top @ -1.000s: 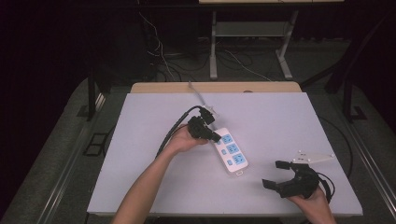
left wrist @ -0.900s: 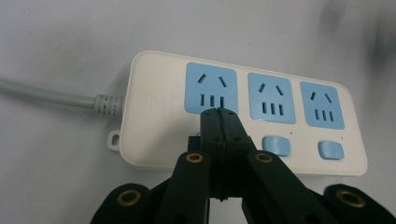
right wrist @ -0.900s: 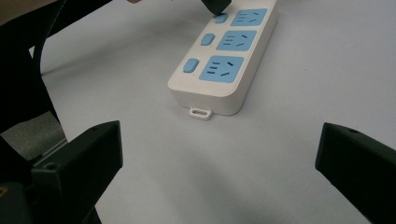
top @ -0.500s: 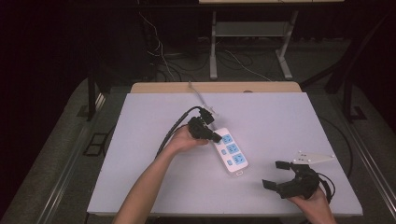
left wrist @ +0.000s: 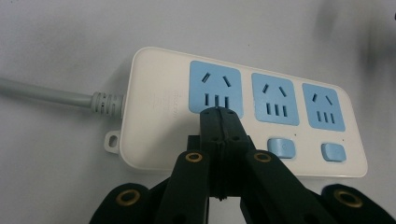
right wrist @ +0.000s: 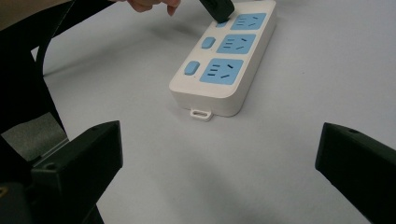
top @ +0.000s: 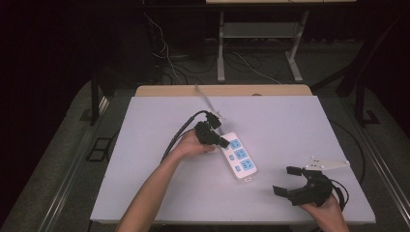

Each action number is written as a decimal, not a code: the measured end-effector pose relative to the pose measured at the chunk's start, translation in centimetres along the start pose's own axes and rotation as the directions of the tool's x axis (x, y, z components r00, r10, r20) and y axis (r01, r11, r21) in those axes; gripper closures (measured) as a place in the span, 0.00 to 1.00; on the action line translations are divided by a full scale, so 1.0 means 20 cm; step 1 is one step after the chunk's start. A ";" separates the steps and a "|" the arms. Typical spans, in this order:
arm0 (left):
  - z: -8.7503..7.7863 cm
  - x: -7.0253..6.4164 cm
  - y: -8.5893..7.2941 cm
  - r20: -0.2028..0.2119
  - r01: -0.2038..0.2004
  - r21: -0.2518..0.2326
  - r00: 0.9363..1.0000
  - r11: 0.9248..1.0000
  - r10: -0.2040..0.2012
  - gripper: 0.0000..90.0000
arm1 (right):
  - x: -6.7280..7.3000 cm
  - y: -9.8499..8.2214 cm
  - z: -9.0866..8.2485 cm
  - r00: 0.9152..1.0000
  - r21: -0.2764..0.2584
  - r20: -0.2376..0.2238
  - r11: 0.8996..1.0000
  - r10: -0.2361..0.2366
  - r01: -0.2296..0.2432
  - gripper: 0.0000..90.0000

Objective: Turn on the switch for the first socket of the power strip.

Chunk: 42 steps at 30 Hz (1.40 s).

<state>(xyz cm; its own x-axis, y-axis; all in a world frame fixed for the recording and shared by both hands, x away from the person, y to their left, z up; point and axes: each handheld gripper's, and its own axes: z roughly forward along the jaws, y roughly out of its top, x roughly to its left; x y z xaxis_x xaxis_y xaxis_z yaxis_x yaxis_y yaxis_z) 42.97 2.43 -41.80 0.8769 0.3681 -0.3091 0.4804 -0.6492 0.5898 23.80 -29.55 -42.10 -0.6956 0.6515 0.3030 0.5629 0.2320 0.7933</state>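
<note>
A white power strip (top: 239, 157) with three blue sockets and blue switches lies at the table's middle, its grey cord (top: 205, 99) running off the far edge. My left gripper (top: 223, 142) is shut with nothing between its jaws. In the left gripper view the closed tip (left wrist: 219, 114) rests on the power strip (left wrist: 159, 107) just below the socket nearest the cord, covering the spot where that socket's switch sits. From the right gripper view the power strip (right wrist: 205, 95) lies ahead. My right gripper (top: 286, 181) stands open and empty near the front right corner, wide apart (right wrist: 219, 140).
The white tabletop (top: 290, 121) has a wooden strip (top: 222, 90) along its far edge. A black cable (top: 181, 130) trails from the left gripper toward the left. Beyond the table are a metal stand (top: 261, 43) and loose cables on the dark floor.
</note>
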 end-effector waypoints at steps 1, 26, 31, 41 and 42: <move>0.00 0.00 0.00 -0.002 -0.002 0.000 1.000 1.000 0.002 1.00 | 0.00 0.00 0.00 1.000 0.000 0.000 1.000 0.000 0.000 0.00; -0.02 -0.07 0.01 -0.054 -0.044 0.022 0.998 0.999 0.045 0.99 | -0.01 0.00 -0.01 1.000 -0.007 0.009 1.000 0.006 -0.006 0.00; -0.04 -0.09 0.02 -0.073 -0.055 0.012 0.996 0.998 0.056 0.99 | 0.00 0.00 -0.01 1.000 -0.006 0.008 1.000 0.001 -0.001 0.00; -0.14 -0.12 0.01 -0.107 -0.067 -0.011 0.992 0.998 0.065 0.97 | 0.00 0.00 -0.01 1.000 -0.009 0.010 1.000 0.003 -0.003 0.00; -0.15 -0.12 0.00 -0.110 -0.065 -0.016 0.992 0.998 0.063 0.97 | 0.00 0.00 -0.01 1.000 -0.008 0.010 1.000 0.002 -0.002 0.00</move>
<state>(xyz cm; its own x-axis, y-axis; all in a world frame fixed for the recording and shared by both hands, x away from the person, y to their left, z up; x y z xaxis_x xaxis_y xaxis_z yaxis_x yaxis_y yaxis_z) 40.80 3.45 -38.78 0.8983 0.3975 -0.1871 0.4218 -0.6612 0.6205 23.77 -29.65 -41.99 -0.6899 0.6591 0.2994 0.5605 0.2246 0.7971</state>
